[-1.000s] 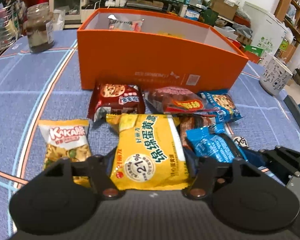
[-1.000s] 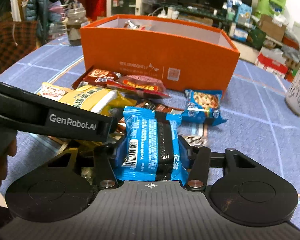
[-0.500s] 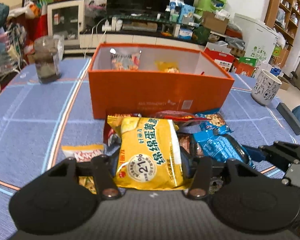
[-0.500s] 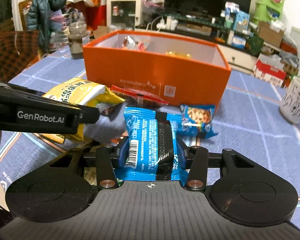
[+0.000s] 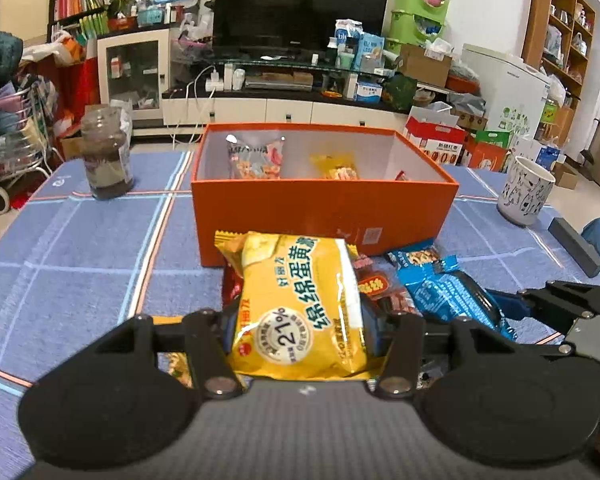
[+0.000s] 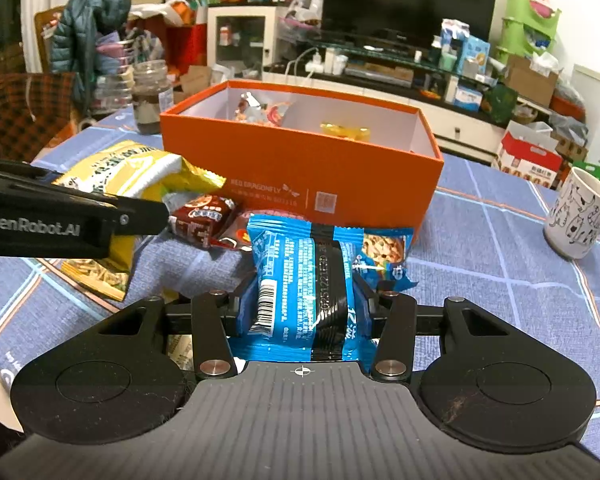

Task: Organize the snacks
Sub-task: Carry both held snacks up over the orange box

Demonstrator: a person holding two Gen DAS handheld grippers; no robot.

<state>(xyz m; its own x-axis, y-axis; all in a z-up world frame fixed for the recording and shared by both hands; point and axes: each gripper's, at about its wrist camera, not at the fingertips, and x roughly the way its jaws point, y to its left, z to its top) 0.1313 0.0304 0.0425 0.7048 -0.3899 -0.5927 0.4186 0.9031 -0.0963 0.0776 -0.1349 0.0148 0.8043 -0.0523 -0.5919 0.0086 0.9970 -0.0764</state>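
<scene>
Where clamped: yellow packet (image 5: 300, 304) (left hand-held gripper (image 5: 300, 330))

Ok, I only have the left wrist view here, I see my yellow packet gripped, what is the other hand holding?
Observer: The right tongs are shut on a blue plastic snack packet with a black band.
Operator: Which side of it faces up?
Observer: The back, with a white barcode showing.
Operator: Any print on the orange cardboard box?
Observer: Its front wall reads RED DRAGONFLY.
</scene>
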